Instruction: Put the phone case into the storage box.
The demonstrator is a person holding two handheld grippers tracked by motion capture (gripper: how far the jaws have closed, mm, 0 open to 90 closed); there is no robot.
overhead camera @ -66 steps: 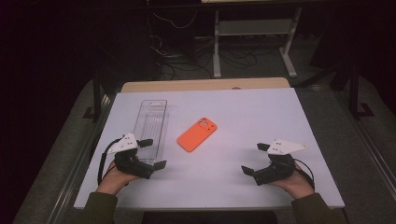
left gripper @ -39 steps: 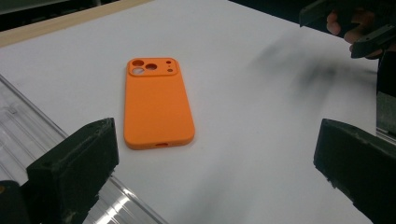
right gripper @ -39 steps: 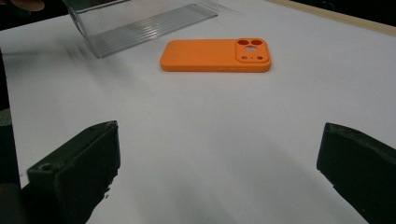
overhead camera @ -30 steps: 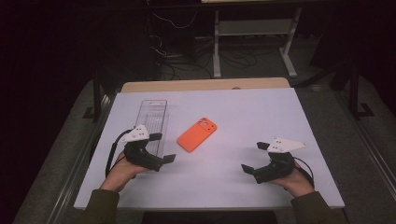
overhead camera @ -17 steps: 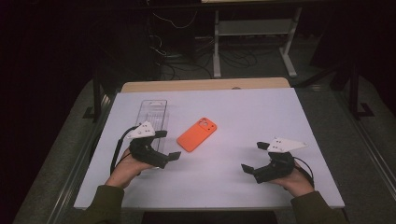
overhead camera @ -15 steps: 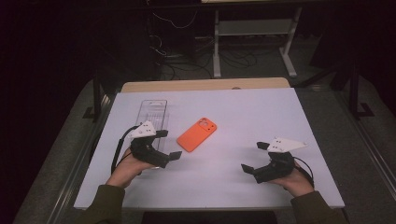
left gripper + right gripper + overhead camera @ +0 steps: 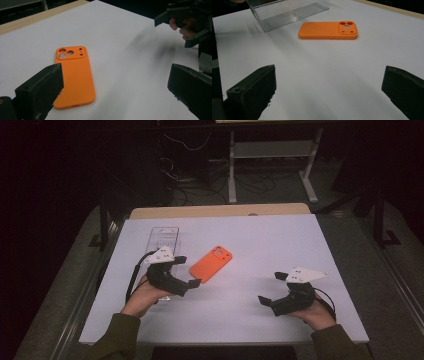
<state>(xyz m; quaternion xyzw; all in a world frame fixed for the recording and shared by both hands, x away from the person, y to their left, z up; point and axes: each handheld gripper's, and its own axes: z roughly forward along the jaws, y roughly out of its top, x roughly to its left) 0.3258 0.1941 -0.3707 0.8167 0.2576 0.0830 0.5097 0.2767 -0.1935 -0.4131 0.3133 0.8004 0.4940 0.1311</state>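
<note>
Forward has come the left claw — wide open, empty — toward the orange phone case, clear box beside.

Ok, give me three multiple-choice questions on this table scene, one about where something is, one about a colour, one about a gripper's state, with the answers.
1. Where does the clear plastic box lie relative to the phone case?
A. to its left
B. on top of it
C. to its right

2. What colour is the phone case?
A. blue
B. orange
C. black

3. How stands the left gripper?
A. shut on the case
B. open near the case
C. shut on the box

Answers: 1 A, the high view shows the box left of the case. 2 B, orange in every view. 3 B, the left gripper view shows wide-apart jaws with nothing between them.
</note>
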